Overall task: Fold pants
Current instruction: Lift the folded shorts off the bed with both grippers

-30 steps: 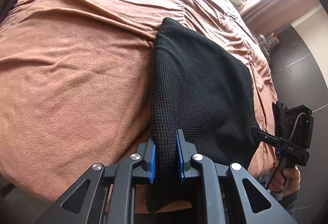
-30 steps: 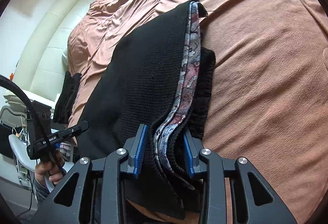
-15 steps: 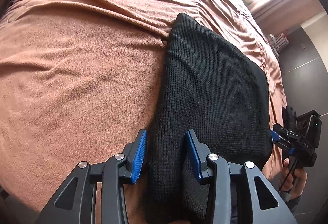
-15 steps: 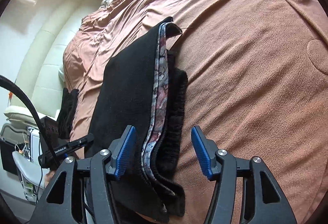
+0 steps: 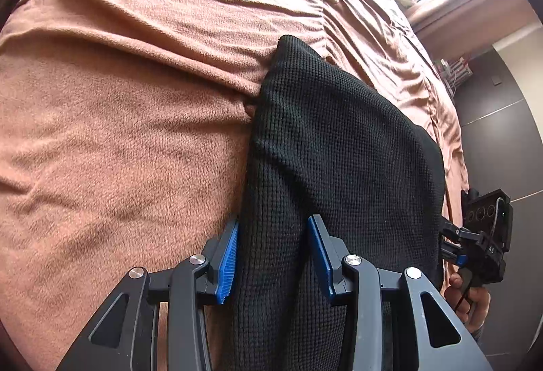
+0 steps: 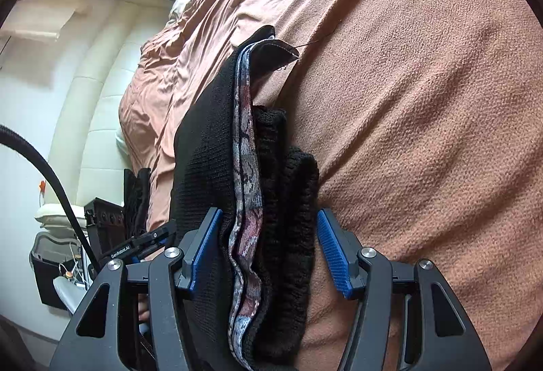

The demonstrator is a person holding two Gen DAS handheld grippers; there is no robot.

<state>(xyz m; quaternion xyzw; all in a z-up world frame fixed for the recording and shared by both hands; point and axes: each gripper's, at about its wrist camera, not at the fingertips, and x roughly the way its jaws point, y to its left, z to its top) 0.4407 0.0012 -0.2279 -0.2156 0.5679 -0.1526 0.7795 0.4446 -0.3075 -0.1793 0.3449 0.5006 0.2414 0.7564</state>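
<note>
While the folded pants (image 5: pixel 339 147) lay on the bed (image 5: pixel 118 140), your left gripper (image 5: pixel 271 255) stood with jaws apart around their near edge, not pinching; your right gripper (image 6: pixel 269 252) likewise straddled the layered edge, its jaws apart.

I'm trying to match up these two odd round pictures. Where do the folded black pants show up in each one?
Left wrist view: the black pants fill the lower centre and right, their near edge between the left gripper fingers.
Right wrist view: the black pants run up the centre, patterned waistband showing, near end between the right gripper fingers.
Shared landmark: the brown bedspread under them.
</note>
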